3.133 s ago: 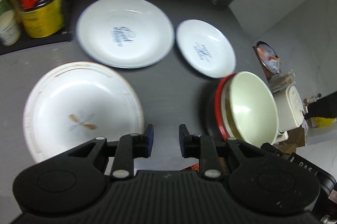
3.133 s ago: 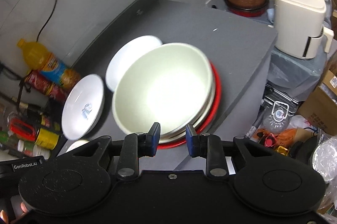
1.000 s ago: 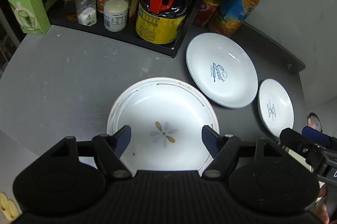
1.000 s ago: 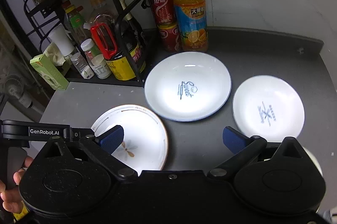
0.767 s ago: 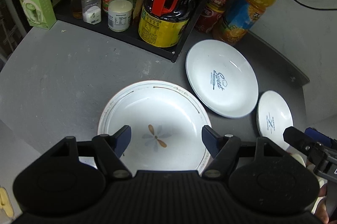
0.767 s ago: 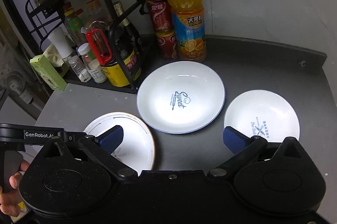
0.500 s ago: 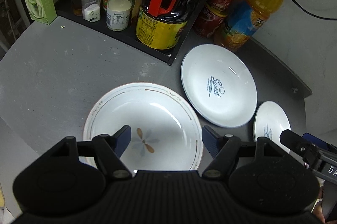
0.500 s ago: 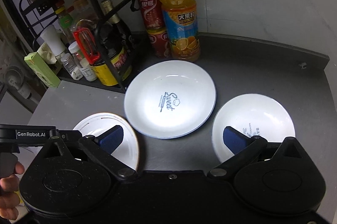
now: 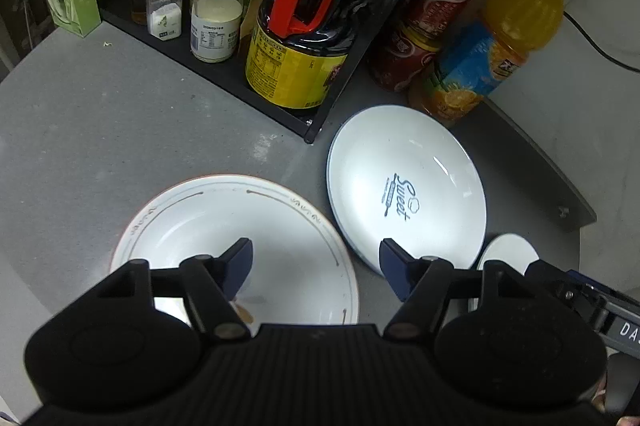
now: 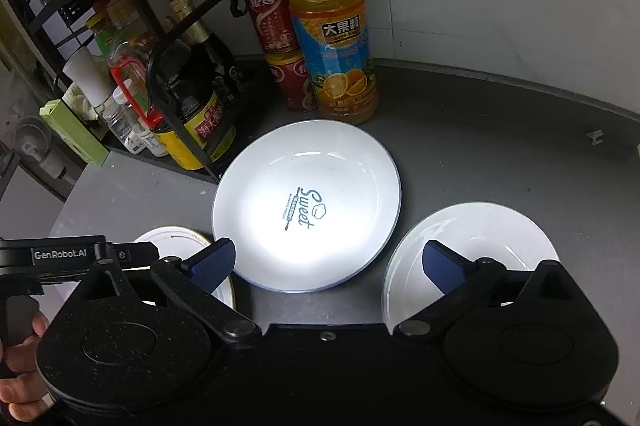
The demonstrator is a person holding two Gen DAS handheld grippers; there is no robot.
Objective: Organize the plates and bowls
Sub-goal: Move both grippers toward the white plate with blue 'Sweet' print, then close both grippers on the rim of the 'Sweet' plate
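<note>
Looking along the left hand-held gripper (image 9: 316, 258), its jaws are standing wide apart and gripping nothing, hovering above the gold-rimmed plate (image 9: 280, 226) that is lying on the near part of the grey tabletop (image 9: 100, 121). Just right of it, the "Sweet" plate (image 9: 404, 185) is sitting in front of the black rack (image 9: 240, 85) and the juice bottle (image 9: 496, 41), and a sliver of the small plate (image 9: 506, 246) is showing at the near right.

Turning to the right wrist view, the right hand-held gripper (image 10: 328, 262) is likewise gaping wide and empty, poised over the near edge of the "Sweet" plate (image 10: 320, 185), with the small plate (image 10: 480, 234) at the right and the gold-rimmed plate (image 10: 176, 236) at the left.

Judging from this, stacking is starting: each gripper should be dropping low, pinching 1 rim squarely, then lifting level so smaller plates are nesting on larger ones.
</note>
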